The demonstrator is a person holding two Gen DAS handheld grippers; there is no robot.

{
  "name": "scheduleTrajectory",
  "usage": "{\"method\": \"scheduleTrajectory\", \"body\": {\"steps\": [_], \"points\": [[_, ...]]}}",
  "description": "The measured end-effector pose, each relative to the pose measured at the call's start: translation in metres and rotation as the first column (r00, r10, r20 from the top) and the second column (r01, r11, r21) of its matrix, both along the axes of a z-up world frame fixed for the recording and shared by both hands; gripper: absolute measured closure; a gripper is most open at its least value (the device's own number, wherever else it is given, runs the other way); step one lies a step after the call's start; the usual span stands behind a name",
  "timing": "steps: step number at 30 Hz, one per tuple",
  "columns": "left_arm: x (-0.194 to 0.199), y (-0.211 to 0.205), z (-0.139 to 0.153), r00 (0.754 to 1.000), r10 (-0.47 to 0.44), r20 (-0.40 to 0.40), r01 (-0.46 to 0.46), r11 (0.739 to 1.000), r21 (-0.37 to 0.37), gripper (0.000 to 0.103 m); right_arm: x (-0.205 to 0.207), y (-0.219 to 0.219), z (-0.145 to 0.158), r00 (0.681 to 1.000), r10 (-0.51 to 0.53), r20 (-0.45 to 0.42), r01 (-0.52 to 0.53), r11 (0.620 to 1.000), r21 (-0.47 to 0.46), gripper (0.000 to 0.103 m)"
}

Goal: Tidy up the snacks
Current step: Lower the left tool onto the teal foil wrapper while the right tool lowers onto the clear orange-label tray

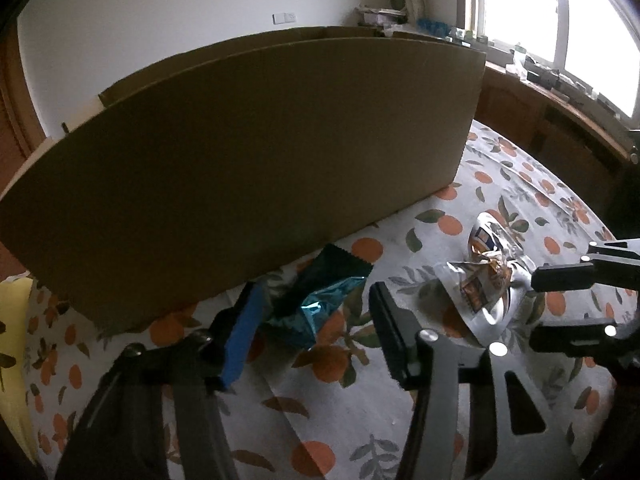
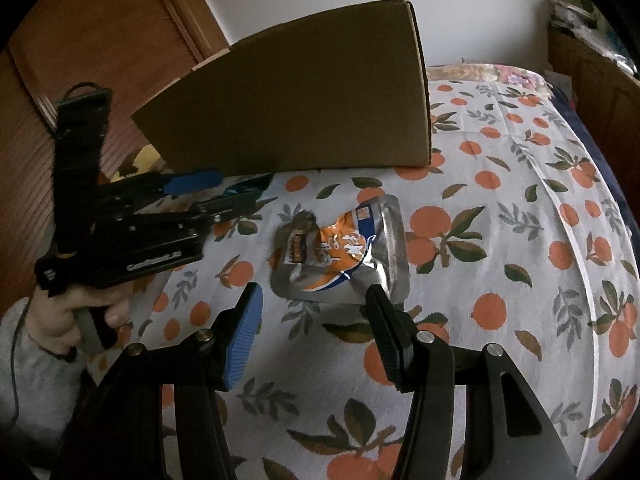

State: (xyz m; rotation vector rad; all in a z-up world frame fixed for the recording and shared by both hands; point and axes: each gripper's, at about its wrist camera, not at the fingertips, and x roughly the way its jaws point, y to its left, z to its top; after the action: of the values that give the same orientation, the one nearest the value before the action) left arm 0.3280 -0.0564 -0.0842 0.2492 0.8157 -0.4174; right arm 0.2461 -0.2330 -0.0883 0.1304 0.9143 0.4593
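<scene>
A crumpled teal foil snack packet (image 1: 316,308) lies on the orange-print cloth (image 1: 400,400) right in front of a big cardboard box (image 1: 260,160). My left gripper (image 1: 318,288) is open and straddles it, blue pad on its left, black finger just off its right edge. A silver and orange snack pouch (image 2: 340,256) lies flat further right. My right gripper (image 2: 315,290) is open at the pouch's near edge, its black fingertip over the corner. The right wrist view shows the left gripper (image 2: 238,187) around the teal packet (image 2: 248,190). In the left wrist view, the right gripper (image 1: 536,306) sits beside the pouch (image 1: 488,280).
The cardboard box (image 2: 312,112) stands tall along the far side of the cloth (image 2: 500,220). A hand (image 2: 80,312) holds the left gripper's handle. A yellow object (image 1: 14,340) lies at the far left. A wooden door (image 2: 100,40) and a cluttered window sill (image 1: 540,68) border the area.
</scene>
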Motion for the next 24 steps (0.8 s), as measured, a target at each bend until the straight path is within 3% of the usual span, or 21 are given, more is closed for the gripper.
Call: {"method": "scheduleTrajectory", "body": {"steps": [7, 14, 18, 24], "points": [[0.008, -0.004, -0.006, 0.999, -0.008, -0.047, 0.009, 1.0, 0.02, 0.056, -0.01, 0.001, -0.001, 0.999, 0.02, -0.036, -0.019, 1.0, 0.024, 0.048], [0.014, 0.004, -0.007, 0.997, 0.006, -0.083, -0.008, 1.0, -0.03, 0.056, -0.007, 0.005, -0.004, 0.999, 0.011, -0.044, -0.011, 1.0, -0.013, 0.048], [0.011, 0.004, -0.006, 0.997, -0.012, -0.074, 0.01, 1.0, -0.028, 0.076, -0.001, 0.005, -0.003, 0.999, -0.011, -0.041, 0.009, 0.999, -0.044, 0.048], [0.001, 0.011, -0.002, 0.996, -0.034, -0.081, 0.028, 0.996, -0.08, 0.081, 0.018, 0.003, -0.002, 0.999, -0.032, -0.033, 0.029, 0.996, -0.085, 0.048]]}}
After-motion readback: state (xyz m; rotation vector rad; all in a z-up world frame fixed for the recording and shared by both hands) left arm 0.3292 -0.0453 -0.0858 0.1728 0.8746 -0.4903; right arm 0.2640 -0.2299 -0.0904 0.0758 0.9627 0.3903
